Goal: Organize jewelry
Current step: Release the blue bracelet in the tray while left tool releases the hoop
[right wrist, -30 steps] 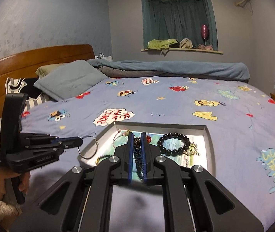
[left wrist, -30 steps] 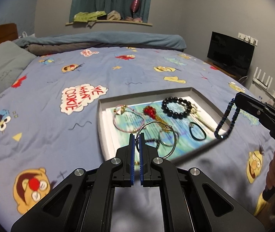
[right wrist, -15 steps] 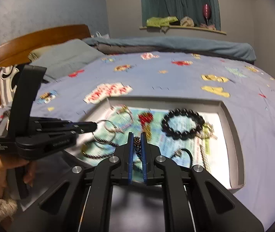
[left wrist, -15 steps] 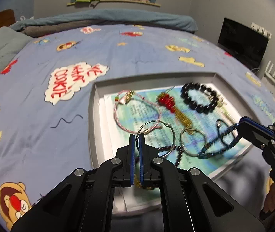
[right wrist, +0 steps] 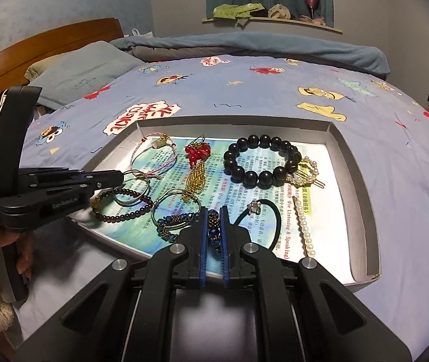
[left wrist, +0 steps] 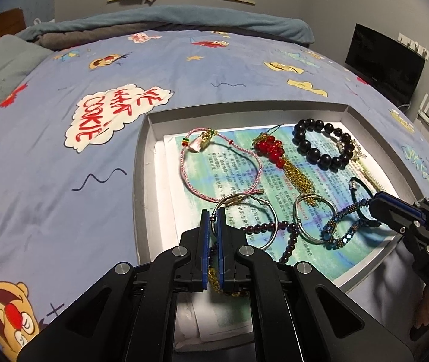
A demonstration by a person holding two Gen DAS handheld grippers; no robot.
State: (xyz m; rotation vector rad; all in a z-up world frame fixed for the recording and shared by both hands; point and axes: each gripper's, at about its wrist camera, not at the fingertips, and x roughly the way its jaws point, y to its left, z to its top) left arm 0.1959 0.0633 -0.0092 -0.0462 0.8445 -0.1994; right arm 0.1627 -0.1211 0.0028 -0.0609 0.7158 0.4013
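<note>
Silver bangle [left wrist: 242, 222] and blue beaded bracelet [left wrist: 341, 226], pinched in left gripper [left wrist: 213, 214] and right gripper [right wrist: 213, 214], now lowered onto tray [left wrist: 142, 181], ready for release.

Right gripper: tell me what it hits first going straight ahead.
Probably the printed sheet lining the tray, just past the blue beaded bracelet the right gripper holds; the black bead bracelet lies further on.

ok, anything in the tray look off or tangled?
Nothing damaged or spilled. Near edge of the tray is crowded: the blue beaded bracelet held by the right gripper drapes over a silver bangle, and the dark purple bead strand runs under both silver bangles.
</note>
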